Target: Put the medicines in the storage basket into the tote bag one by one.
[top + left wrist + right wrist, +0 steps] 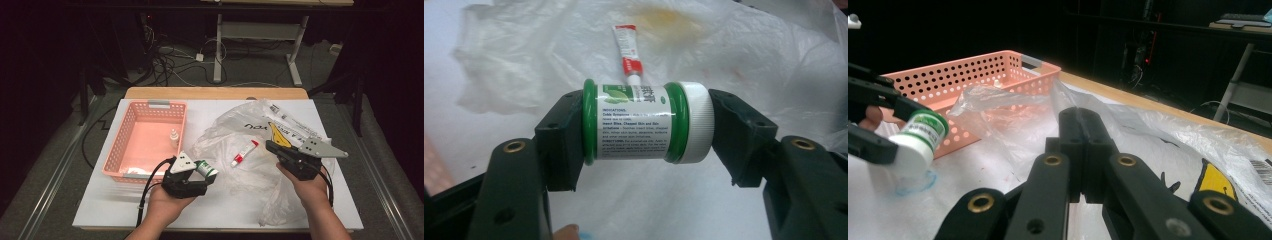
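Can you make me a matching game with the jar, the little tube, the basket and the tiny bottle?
Things:
1. green jar
2. red and white tube
3. pink basket
4. small bottle

Places:
A. inside the basket
B. lying on the plastic bag
C. clamped in the left gripper
D. at the table's left side

Pairs: 1-C, 2-B, 3-D, 4-A

Green jar (634, 122) with white cap, pink perforated basket (131, 150), red-white tube (244, 152)

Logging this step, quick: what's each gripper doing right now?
Left gripper: closed on the green jar, clamped end to end, base and white cap.
Right gripper: closed on a fold of the plastic bag.
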The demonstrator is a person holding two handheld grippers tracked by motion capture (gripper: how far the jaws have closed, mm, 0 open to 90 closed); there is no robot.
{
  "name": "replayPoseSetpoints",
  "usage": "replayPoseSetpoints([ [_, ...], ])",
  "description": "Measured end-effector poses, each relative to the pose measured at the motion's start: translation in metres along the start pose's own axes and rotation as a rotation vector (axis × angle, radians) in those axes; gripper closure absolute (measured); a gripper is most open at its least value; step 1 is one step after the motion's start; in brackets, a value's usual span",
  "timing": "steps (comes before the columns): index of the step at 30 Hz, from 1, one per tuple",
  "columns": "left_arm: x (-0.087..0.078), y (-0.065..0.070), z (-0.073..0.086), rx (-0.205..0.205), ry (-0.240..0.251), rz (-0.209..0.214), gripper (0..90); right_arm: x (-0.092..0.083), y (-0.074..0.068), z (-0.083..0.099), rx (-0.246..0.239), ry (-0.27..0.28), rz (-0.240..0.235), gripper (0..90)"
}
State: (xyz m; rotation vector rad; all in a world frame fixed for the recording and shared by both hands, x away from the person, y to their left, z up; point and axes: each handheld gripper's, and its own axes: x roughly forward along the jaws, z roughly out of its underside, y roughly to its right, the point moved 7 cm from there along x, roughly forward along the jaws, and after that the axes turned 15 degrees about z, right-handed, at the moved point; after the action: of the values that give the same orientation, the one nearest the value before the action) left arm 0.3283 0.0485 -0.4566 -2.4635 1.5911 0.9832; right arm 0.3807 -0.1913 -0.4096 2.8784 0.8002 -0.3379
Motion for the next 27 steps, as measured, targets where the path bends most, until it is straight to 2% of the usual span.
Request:
replayPoseSetpoints([
  [6,0.022,0.009,-0.001,0.028,-0.039,0.016,35.6,-0.001,0.001,0.0,0.002,0.002,0.001,90.0],
  [12,0.044,0.01,-0.003,0.028,-0.069,0.041,35.5,-0.001,0.001,-0.001,0.003,0.005,0.0,90.0],
  [16,0.06,0.01,-0.006,0.04,-0.069,0.056,35.5,-0.001,0.001,-0.001,0.002,0.008,-0.001,90.0],
  [23,0.096,0.007,-0.016,0.073,-0.074,0.042,35.5,-0.001,0.0,0.0,0.007,0.002,-0.003,90.0],
  [27,0.117,0.004,-0.022,0.071,-0.07,0.048,35.5,0.0,0.0,0.0,0.006,0.0,-0.003,90.0],
])
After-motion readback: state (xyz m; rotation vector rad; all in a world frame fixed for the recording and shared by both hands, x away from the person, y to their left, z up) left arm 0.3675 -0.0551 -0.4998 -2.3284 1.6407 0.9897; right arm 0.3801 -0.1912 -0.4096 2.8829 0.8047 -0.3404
